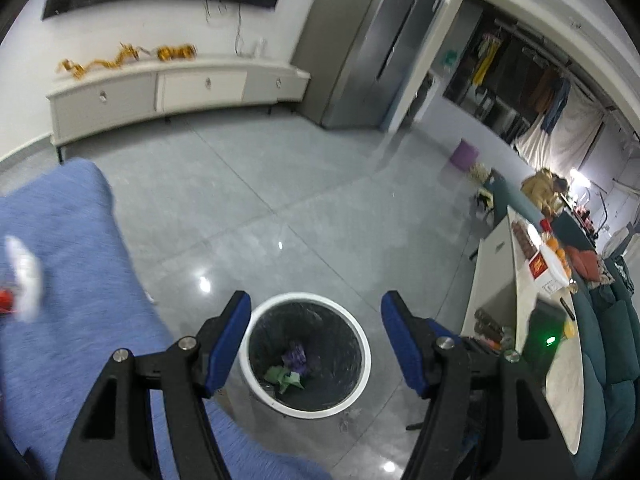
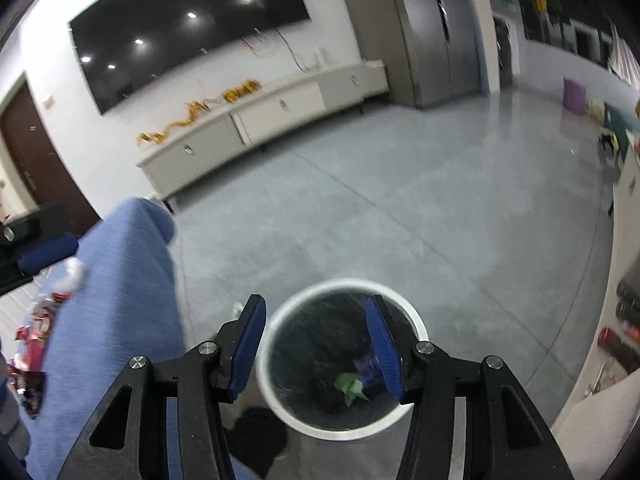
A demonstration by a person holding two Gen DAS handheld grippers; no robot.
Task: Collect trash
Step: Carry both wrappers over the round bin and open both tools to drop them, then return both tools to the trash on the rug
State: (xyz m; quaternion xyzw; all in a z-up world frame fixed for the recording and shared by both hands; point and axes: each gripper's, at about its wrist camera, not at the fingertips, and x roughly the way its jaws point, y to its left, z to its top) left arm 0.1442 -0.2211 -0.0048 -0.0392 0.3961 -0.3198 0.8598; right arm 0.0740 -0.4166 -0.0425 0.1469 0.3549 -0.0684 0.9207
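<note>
A white-rimmed trash bin (image 1: 362, 344) with a black liner stands on the floor below both grippers; it also shows in the right wrist view (image 2: 276, 396). Green crumpled trash (image 1: 286, 378) and purple trash (image 1: 296, 356) lie at its bottom, also visible in the right wrist view as green trash (image 2: 352, 386) and purple trash (image 2: 366, 364). My left gripper (image 1: 316, 308) is open and empty above the bin. My right gripper (image 2: 316, 312) is open and empty above the bin. Red and white wrappers (image 2: 44, 316) lie at the left beside a blue cloth-covered surface (image 2: 120, 300).
A blue cloth surface (image 1: 68, 248) lies at the left. A white low cabinet (image 1: 160, 92) stands along the far wall. A white table (image 1: 532, 280) with food boxes and a teal sofa (image 1: 612, 340) are at the right. A purple stool (image 1: 464, 154) stands far right.
</note>
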